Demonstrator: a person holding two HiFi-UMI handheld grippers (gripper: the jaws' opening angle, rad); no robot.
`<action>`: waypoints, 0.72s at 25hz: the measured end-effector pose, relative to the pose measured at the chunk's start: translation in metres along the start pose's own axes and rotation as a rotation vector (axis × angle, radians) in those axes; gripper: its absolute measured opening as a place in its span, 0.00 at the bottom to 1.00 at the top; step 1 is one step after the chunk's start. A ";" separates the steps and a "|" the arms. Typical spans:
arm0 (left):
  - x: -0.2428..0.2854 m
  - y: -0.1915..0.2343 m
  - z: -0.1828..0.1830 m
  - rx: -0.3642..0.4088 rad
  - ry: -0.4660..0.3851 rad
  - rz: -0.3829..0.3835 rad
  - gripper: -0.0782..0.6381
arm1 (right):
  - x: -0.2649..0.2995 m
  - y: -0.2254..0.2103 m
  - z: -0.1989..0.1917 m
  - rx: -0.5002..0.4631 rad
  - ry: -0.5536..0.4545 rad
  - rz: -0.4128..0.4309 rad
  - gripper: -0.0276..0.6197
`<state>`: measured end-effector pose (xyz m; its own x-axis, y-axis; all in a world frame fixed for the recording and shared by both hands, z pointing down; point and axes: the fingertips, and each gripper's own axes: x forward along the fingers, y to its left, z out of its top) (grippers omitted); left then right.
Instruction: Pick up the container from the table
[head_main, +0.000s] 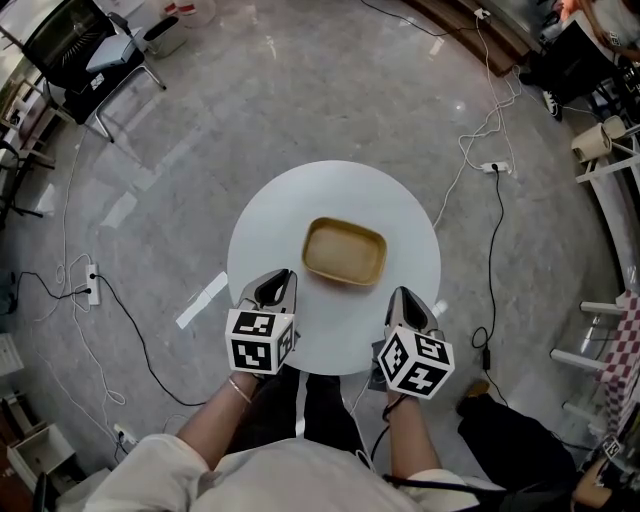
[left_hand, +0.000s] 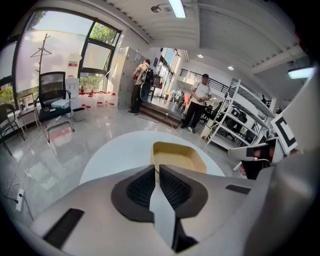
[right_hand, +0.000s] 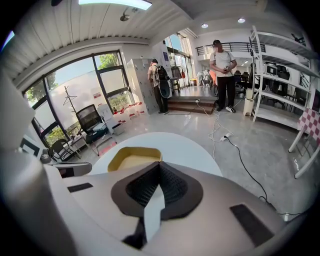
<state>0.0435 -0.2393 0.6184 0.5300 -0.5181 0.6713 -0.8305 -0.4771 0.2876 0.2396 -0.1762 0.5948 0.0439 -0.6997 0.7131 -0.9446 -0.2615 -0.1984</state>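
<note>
Closest to the head camera, at the bottom of the frame, are the person's shoulders and two forearms, each hand carrying a gripper with a marker cube. Over the lower left edge of the round white table (head_main: 270, 215) is the left gripper (head_main: 281, 280). Its own view shows the two black pads drawn together with nothing between them. The right gripper (head_main: 403, 298) is over the table's lower right edge, its pads likewise pressed together and empty.

Both point up the frame towards the container (head_main: 345, 251), a tan rectangular tray with rounded corners. It lies flat at the middle of the table, apart from both grippers. It looks empty, though the sheen inside makes that hard to confirm.

On the grey floor, a black office chair (head_main: 85, 50) stands at the upper left and cables (head_main: 490, 180) trail down the right.
</note>
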 end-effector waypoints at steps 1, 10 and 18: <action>0.001 0.001 0.000 0.000 0.001 0.001 0.13 | 0.001 0.000 -0.001 0.000 0.001 0.000 0.08; 0.013 0.008 0.003 -0.010 0.011 -0.003 0.18 | 0.008 -0.003 -0.002 0.008 0.013 -0.012 0.08; 0.029 0.014 0.003 -0.012 0.040 -0.034 0.29 | 0.017 -0.001 -0.005 0.015 0.027 -0.028 0.08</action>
<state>0.0473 -0.2633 0.6393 0.5512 -0.4725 0.6877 -0.8140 -0.4854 0.3189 0.2401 -0.1847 0.6104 0.0615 -0.6735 0.7367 -0.9380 -0.2913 -0.1881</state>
